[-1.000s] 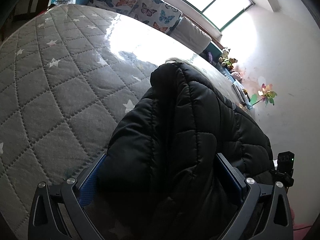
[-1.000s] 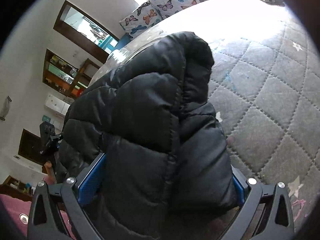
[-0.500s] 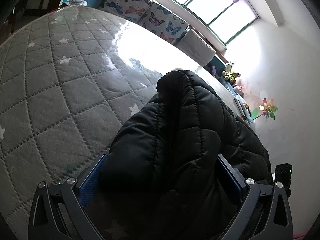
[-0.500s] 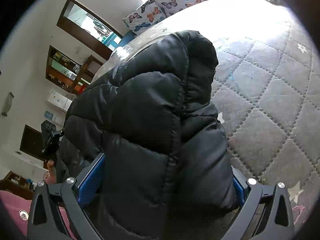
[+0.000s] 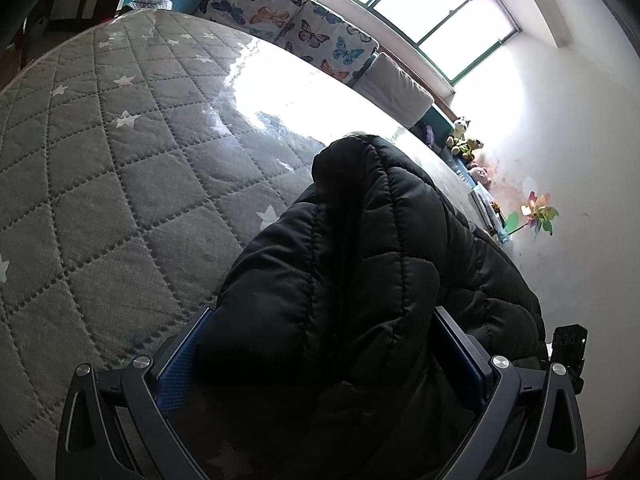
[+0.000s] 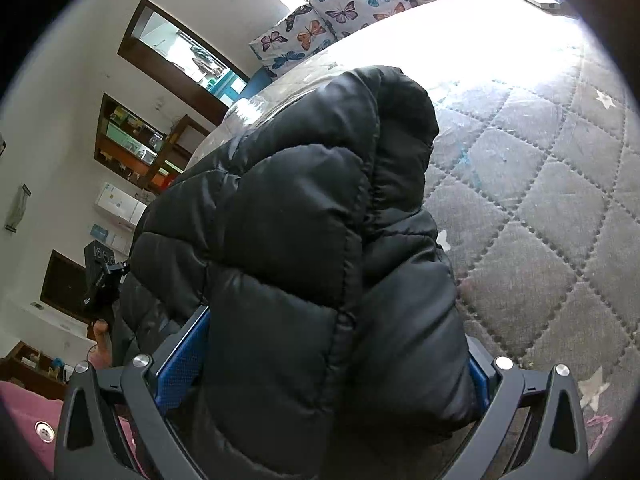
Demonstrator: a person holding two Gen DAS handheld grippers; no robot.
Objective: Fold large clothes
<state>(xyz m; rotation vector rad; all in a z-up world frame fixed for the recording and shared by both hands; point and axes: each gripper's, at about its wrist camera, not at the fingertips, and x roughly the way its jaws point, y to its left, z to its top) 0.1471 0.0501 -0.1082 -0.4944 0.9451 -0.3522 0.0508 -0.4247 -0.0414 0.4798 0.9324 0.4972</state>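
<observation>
Jacket: black quilted puffer jacket (image 5: 360,264) bunched into a tall ridge on the bed (image 5: 120,184), near the edge closest to the cameras; its far end humps up toward the window side.
Left tongs (image 5: 320,344): spread wide, with a thick roll of the jacket filling the gap; blue pads (image 5: 176,364) press against the padding on both sides, so they are gripping the jacket.
Right tongs (image 6: 324,352): same picture from the other end, blue pad (image 6: 182,356) hard against the fabric, gripping the jacket's bulk.
Why held so: judged, 2 grips at opposite ends keep the puffy layers together so the doubled body can be carried or laid as 1 piece; loose padding would spring open otherwise.
Fold state: judged mid-fold; the jacket sits heaped, not flat.
Bed surface: grey quilted cover with white stars, strong glare from the window (image 5: 420,8).
Around: butterfly-print pillows (image 5: 296,28) at the head, soft toys (image 5: 464,140) and a pinwheel (image 5: 538,214) by the wall, shelves (image 6: 136,148) on the opposite side.
In the way: nothing lies on the open quilt beyond the jacket; the jacket itself blocks sight of the fingertips.
</observation>
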